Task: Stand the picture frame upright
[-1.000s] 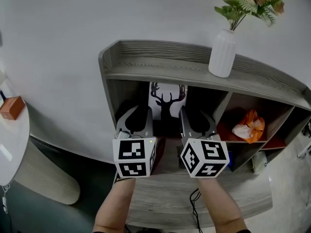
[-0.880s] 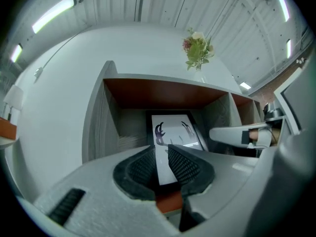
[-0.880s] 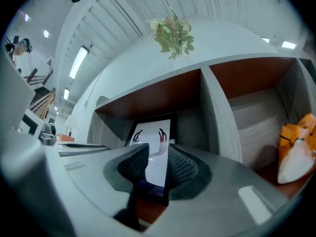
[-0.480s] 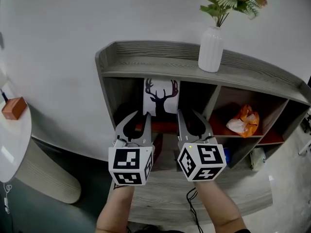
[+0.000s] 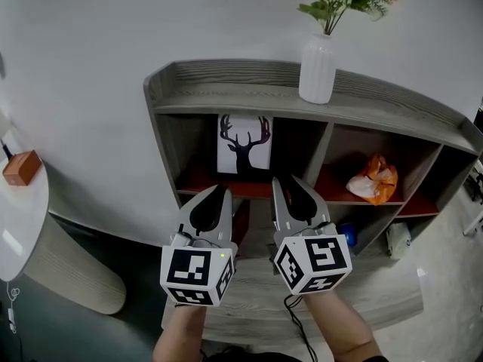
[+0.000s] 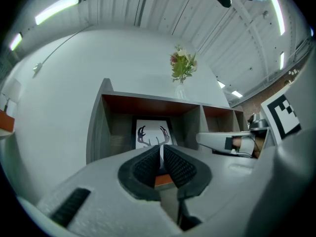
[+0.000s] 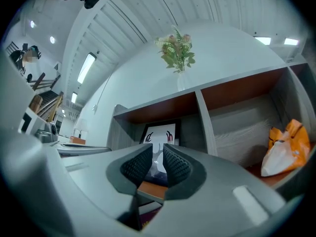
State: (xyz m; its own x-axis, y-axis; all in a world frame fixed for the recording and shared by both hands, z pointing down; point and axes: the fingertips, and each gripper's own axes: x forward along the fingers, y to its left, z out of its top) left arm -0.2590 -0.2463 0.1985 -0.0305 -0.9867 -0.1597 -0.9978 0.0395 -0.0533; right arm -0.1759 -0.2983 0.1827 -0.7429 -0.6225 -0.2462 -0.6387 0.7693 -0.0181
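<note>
The picture frame (image 5: 244, 145), a white print of a black deer head in a dark border, stands upright at the back of the shelf's upper left compartment. It also shows in the left gripper view (image 6: 152, 133) and the right gripper view (image 7: 160, 132). Both grippers hang side by side in front of the shelf, clear of the frame. My left gripper (image 5: 216, 196) (image 6: 161, 150) has just been closing; its pads are almost together with nothing between them. My right gripper (image 5: 287, 184) (image 7: 158, 150) has also been closing, and a gap with nothing in it remains.
The grey wooden shelf unit (image 5: 226, 96) carries a white vase of flowers (image 5: 317, 69) on top. An orange bag (image 5: 369, 180) lies in the upper right compartment. A round white table (image 5: 16, 217) with a small brown box (image 5: 18, 167) stands at the left.
Both grippers have drawn back out of the compartment toward me. The frame, partly hidden behind them before, now shows whole and alone. Both pairs of jaws stand narrower.
</note>
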